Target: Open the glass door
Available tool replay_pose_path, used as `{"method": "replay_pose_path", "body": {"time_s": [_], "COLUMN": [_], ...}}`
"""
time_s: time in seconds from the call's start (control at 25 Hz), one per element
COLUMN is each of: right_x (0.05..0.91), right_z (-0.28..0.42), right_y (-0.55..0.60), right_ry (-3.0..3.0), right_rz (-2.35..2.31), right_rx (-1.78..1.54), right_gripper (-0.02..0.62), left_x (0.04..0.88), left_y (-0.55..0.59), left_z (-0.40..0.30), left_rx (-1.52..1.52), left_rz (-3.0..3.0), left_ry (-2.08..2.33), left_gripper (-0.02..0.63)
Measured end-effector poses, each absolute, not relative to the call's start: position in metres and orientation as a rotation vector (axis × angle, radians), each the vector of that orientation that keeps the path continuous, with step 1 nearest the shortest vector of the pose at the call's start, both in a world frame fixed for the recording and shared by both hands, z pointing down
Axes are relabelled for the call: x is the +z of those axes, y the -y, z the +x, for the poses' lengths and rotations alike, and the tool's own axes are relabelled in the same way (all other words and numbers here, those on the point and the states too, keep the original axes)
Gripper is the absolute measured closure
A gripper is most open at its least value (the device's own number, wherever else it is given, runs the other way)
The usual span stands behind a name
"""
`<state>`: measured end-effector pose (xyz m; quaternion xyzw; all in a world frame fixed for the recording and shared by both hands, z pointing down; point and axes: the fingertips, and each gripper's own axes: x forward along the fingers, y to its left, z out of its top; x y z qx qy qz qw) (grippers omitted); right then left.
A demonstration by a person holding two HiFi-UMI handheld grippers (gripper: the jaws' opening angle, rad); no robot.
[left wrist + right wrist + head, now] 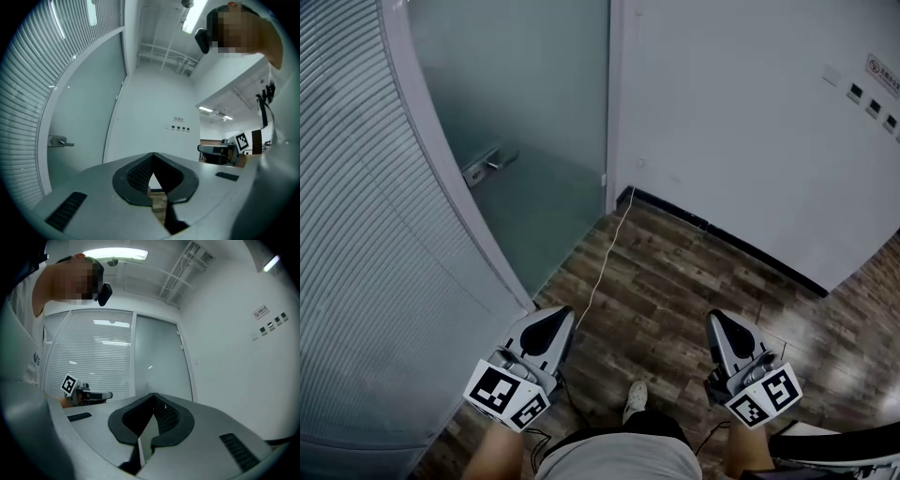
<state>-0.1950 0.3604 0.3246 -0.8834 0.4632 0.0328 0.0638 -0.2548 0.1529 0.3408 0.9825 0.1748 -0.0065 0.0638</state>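
Observation:
The frosted glass door (525,112) stands ahead on the left, and its metal lever handle (487,167) is on the door's left side. The left gripper view shows the same handle (58,141) far to the left. My left gripper (558,321) is held low near me, well short of the door, its jaws shut and empty (153,155). My right gripper (719,324) hovers over the wooden floor at the right, also shut on nothing (153,394). Neither gripper touches the door or the handle.
A curved glass wall with blinds (356,244) runs along the left. A white wall (750,122) with small switches (872,105) fills the right. A thin cord (605,253) lies on the wooden floor (675,281). The person's shoe (635,398) is between the grippers.

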Motion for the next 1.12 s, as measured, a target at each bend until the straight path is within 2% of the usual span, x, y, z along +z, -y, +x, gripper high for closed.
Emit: {"method": "replay_pose_path", "body": {"time_s": [0.44,1.12], "right_x": [0.326,0.34], "right_z": [-0.054,0.055], "right_y": [-0.365,-0.27], "right_ry": [-1.598,-1.83], "right_rz": [-2.547,-2.416], "right_rx": [0.054,0.023], "right_gripper": [0.594,0.594], "left_x": [0.336,0.347], "left_y": [-0.172,-0.093], "left_z": [-0.135,-0.051], "left_rx": [-0.025,-0.052], "left_rz": [2.995,3.017], "left_ry": [-0.315,-0.065], "left_gripper": [0.606,0.606]}}
